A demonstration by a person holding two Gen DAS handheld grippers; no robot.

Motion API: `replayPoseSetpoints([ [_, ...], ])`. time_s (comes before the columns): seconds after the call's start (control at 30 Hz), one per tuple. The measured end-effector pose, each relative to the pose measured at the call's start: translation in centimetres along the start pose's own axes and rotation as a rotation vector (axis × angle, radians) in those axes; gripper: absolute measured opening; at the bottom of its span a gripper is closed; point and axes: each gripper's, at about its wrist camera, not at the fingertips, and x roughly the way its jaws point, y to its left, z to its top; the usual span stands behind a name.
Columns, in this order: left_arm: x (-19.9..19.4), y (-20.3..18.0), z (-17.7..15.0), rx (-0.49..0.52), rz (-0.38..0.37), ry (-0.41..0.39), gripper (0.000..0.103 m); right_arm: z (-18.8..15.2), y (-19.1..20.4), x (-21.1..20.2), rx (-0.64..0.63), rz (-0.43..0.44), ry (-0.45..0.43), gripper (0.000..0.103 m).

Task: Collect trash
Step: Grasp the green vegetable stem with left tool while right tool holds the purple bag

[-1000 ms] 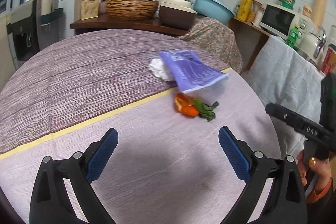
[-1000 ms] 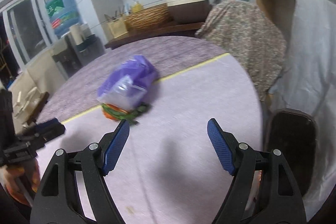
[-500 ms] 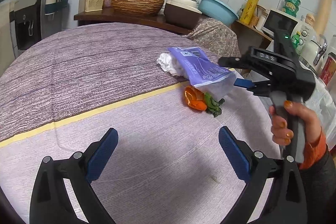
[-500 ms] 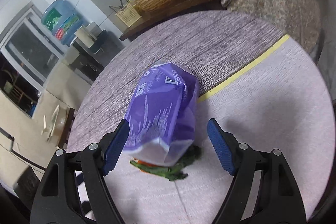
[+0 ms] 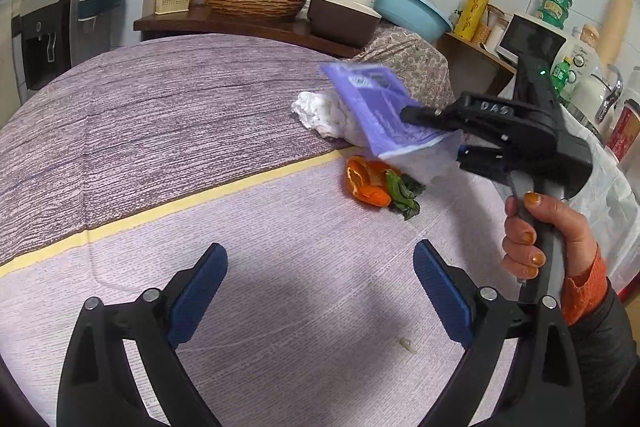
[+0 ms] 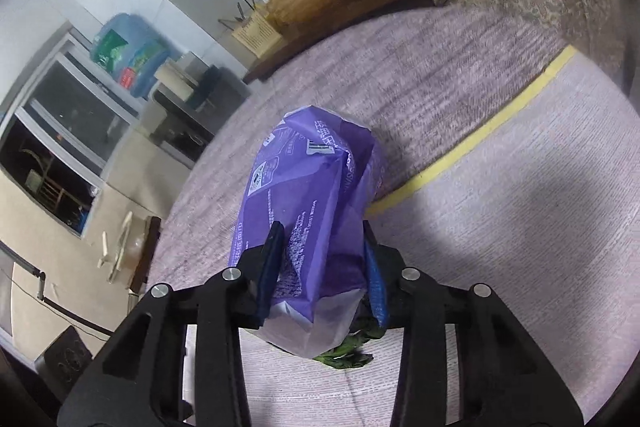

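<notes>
My right gripper (image 6: pixel 320 275) has just closed on the purple bag's (image 6: pixel 308 195) near end (light, crinkly, slippery); left gripper (image 5: pixel 320 295) wide, empty.

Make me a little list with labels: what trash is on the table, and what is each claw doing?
Table: round table with a purple cloth and a yellow stripe
Trash: purple bag, white tissue, orange peel, green leaves
Right claw: jaws have just been closing, now pinching the purple bag near its clear end
Left claw: wide open above the table, holding nothing
Not picked up: tissue, peel and leaves lie on the table
</notes>
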Motion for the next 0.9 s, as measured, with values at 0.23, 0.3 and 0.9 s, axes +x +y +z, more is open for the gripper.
replayPoseSetpoints([
  [0.23,1.4,-1.6,1.0,0.017,-0.072,0.052,0.062,-0.3,1.7,-4.8,-0.088,-0.086,-0.151,0.037],
  [0.3,2.1,-2.3,1.5,0.021,-0.091,0.069,0.058,-0.7,2.0,-6.0,-0.113,-0.122,-0.186,0.037],
  [0.9,7.1,-6.2,3.3,0.166,-0.082,0.031,0.039,-4.3,0.4,-10.6,-0.15,-0.154,-0.24,0.037],
])
